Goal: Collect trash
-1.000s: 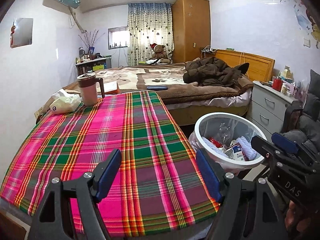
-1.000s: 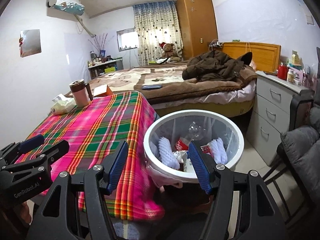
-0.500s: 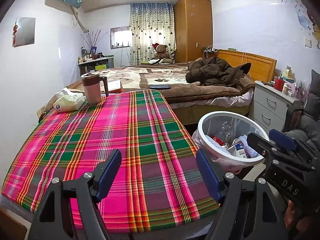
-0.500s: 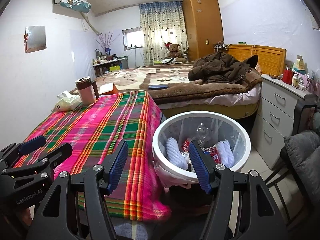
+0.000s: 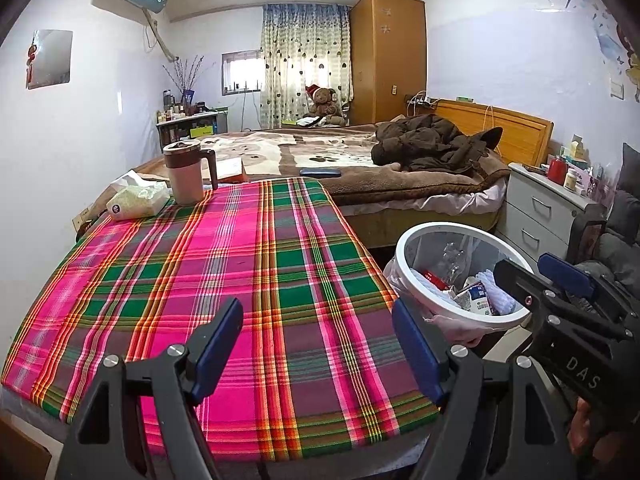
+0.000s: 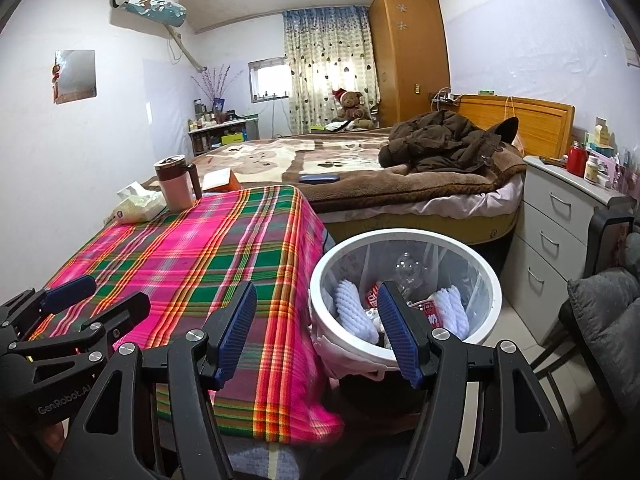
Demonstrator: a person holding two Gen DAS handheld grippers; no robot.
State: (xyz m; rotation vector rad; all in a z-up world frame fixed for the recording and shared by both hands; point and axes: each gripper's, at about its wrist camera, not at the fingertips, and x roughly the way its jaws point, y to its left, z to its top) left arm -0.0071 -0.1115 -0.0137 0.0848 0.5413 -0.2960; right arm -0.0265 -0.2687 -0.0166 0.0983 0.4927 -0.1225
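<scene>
While both tools hang over the near edge of the plaid-covered table [image 5: 248, 280], the left gripper [image 5: 318, 344] has its blue pads spread wide with nothing between them, and the right gripper [image 6: 316, 328] is likewise spread and empty. The white trash bin [image 6: 404, 236] stands just beside the table's right edge, at about two o'clock in the left wrist view, with wrappers and a clear bottle inside. At eleven o'clock, a mug [image 5: 186, 172] and tissue pack [image 5: 138, 200] sit together.
</scene>
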